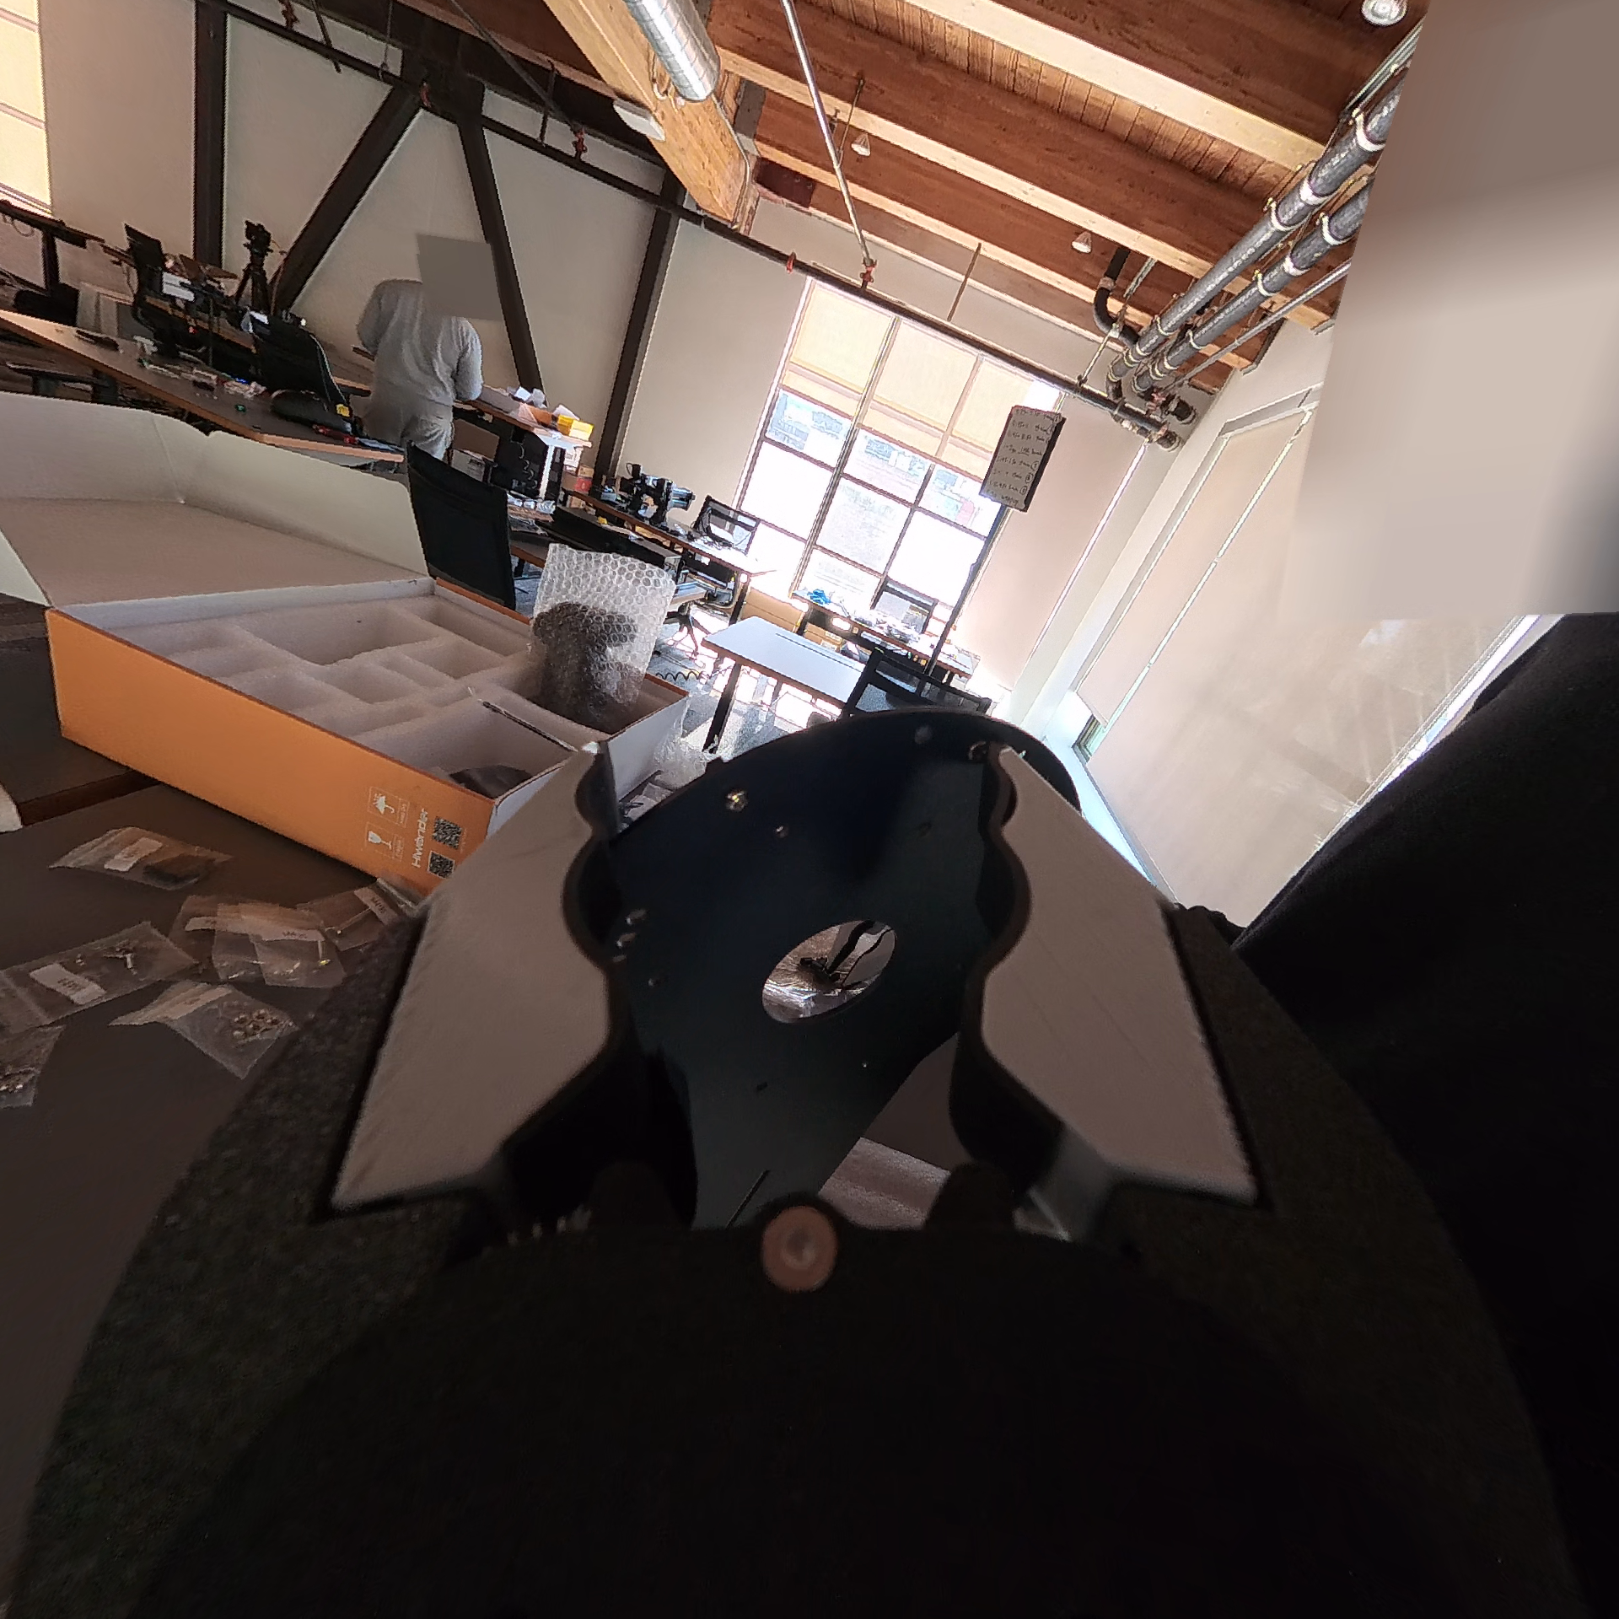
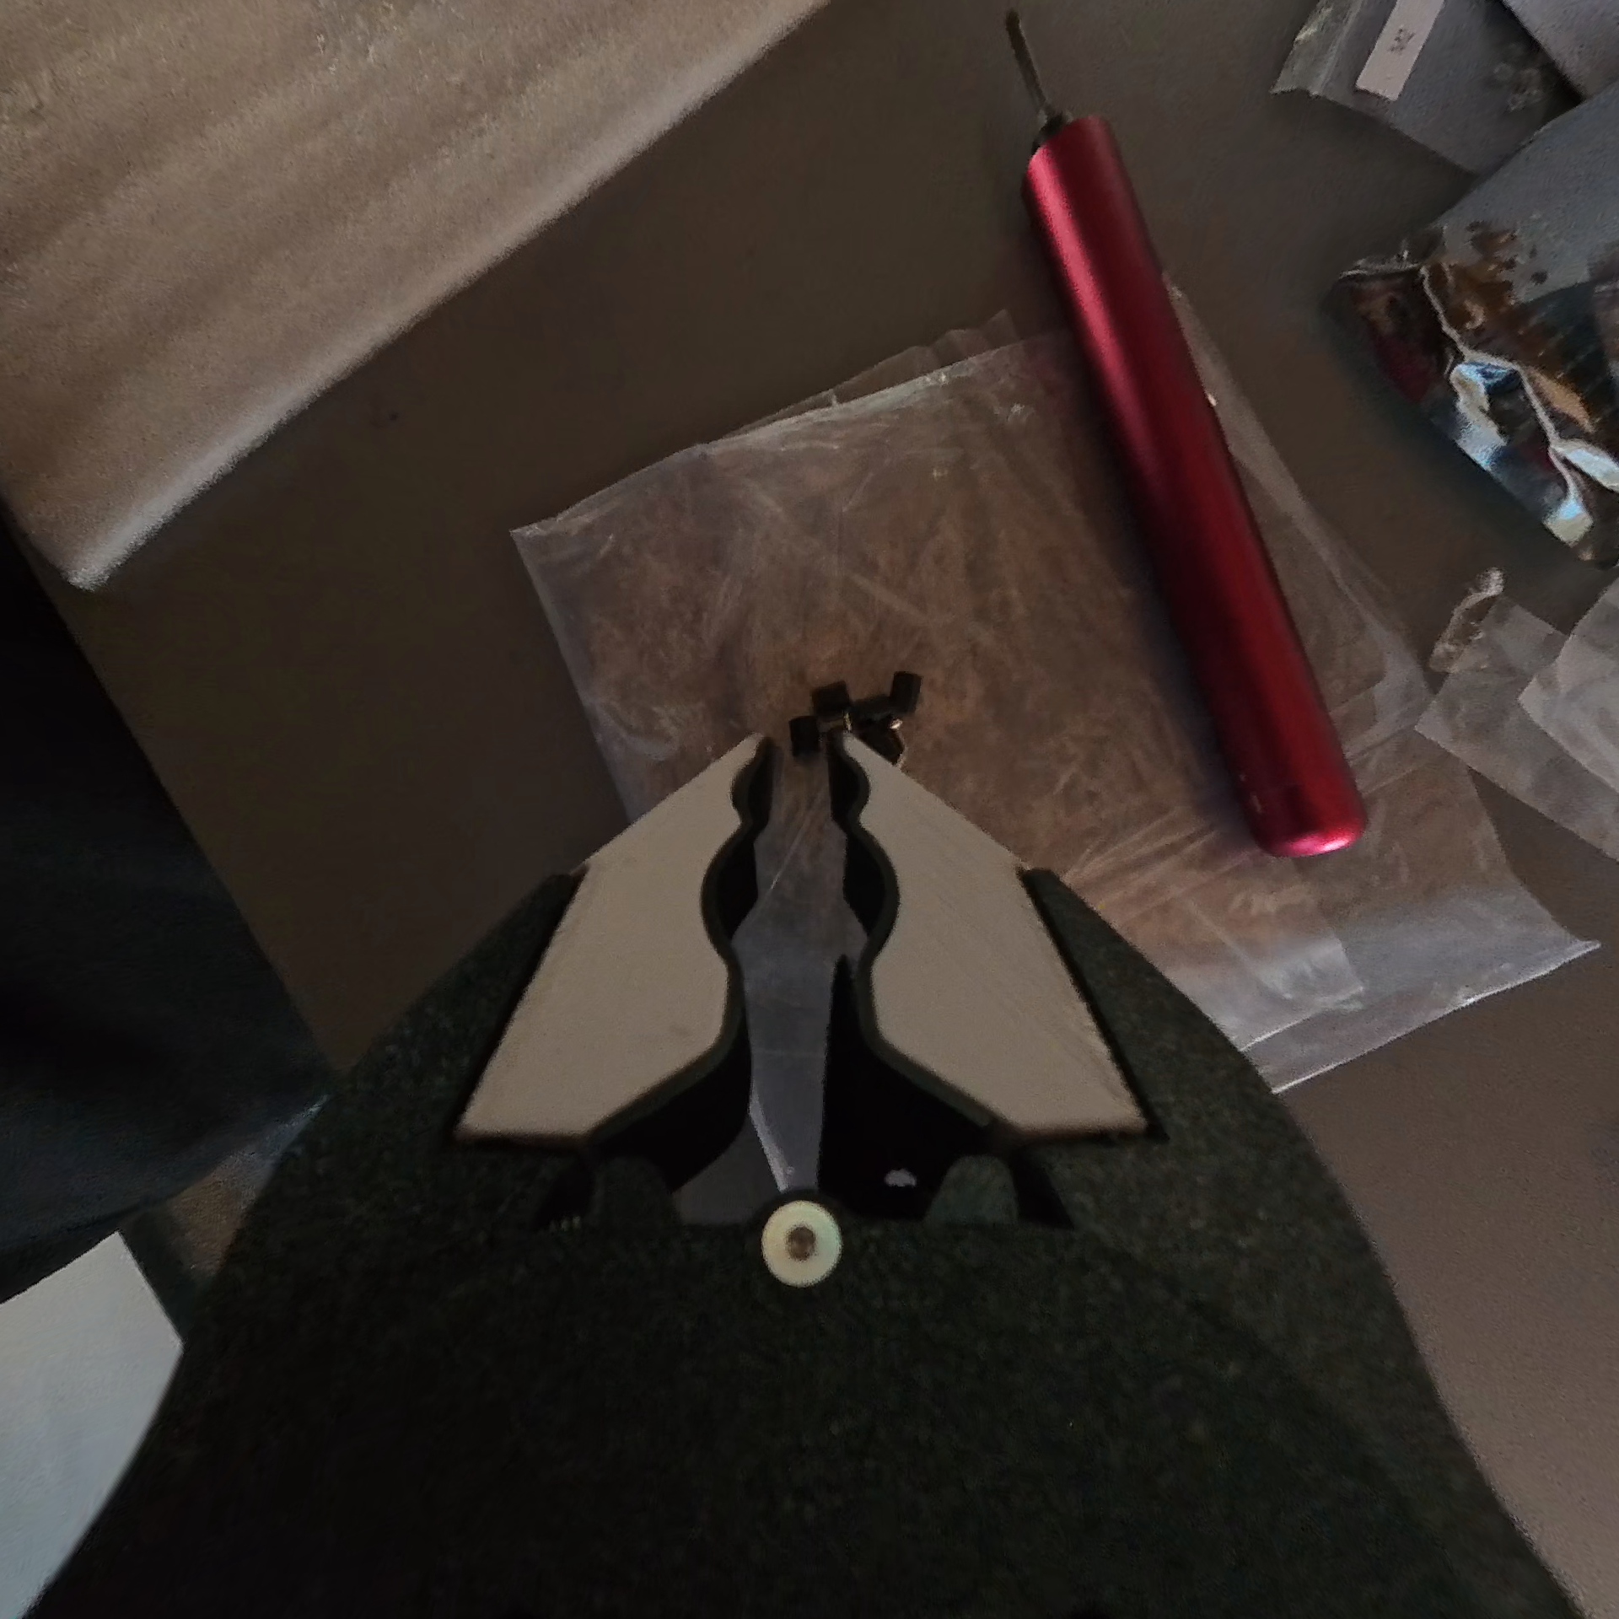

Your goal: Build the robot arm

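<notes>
Above the cluttered desk, left gripper (image 1: pixel 793 771) clamps a black plate (image 1: pixel 788 911), raised near the orange box (image 1: pixel 263 736). Right gripper (image 2: pixel 810 745) pinches a small clear bag (image 2: pixel 793 885) holding black bits (image 2: pixel 854 705); red screwdriver (image 2: pixel 1183 491) beside. Best kept steady, plate level.

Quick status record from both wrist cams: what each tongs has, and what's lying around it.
left tongs: shut on black plate, a flat part with a round hole, lifted above the table
near left: orange box with white foam insert; bubble-wrapped dark part standing in it; small labelled bags on the dark table
right tongs: nearly closed, pinching clear bag that holds small black pieces
near right: red cylindrical screwdriver lying across the bag's right side; crumpled shiny bag further right
</notes>
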{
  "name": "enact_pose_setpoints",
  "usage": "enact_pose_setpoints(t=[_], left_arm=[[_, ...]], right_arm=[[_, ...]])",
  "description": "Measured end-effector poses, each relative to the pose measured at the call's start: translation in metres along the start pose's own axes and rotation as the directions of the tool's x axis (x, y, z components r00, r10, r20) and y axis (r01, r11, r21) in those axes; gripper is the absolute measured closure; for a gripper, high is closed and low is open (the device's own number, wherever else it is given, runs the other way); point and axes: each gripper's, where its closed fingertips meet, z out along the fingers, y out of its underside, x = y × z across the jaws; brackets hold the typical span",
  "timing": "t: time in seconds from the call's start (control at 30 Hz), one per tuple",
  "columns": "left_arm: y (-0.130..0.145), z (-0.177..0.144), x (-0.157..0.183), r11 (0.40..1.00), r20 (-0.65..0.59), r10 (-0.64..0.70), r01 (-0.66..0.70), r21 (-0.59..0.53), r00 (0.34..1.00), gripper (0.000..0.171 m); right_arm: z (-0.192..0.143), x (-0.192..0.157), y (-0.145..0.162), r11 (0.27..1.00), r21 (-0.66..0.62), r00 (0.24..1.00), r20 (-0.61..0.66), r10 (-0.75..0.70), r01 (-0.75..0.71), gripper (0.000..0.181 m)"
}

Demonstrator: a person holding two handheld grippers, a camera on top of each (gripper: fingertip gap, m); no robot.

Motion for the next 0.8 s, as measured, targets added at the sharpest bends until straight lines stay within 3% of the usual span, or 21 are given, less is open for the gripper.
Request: enact_pose_setpoints(t=[0.23,0.4,0.5,0.8], left_arm=[[0.000,-0.002,0.000,1.000,-0.001,-0.002,0.002,0.007,1.000,0.089],[0.000,-0.002,0.000,1.000,-0.003,-0.004,0.004,0.014,1.000,0.089],[0.000,-0.002,0.000,1.000,-0.002,-0.002,0.002,0.012,1.000,0.089],[0.000,-0.004,0.001,1.000,0.004,0.000,0.000,0.011,1.000,0.089]], right_arm=[[-0.002,-0.003,-0.006,0.999,0.031,0.999,-0.021,-0.028,0.028,0.176],[-0.012,-0.005,-0.034,0.993,0.075,0.995,-0.050,-0.089,0.093,0.176],[-0.011,-0.015,-0.058,0.986,0.135,0.995,0.008,-0.097,0.095,0.176],[0.058,-0.070,-0.109,0.953,0.160,0.940,0.186,-0.285,0.257,0.176]])
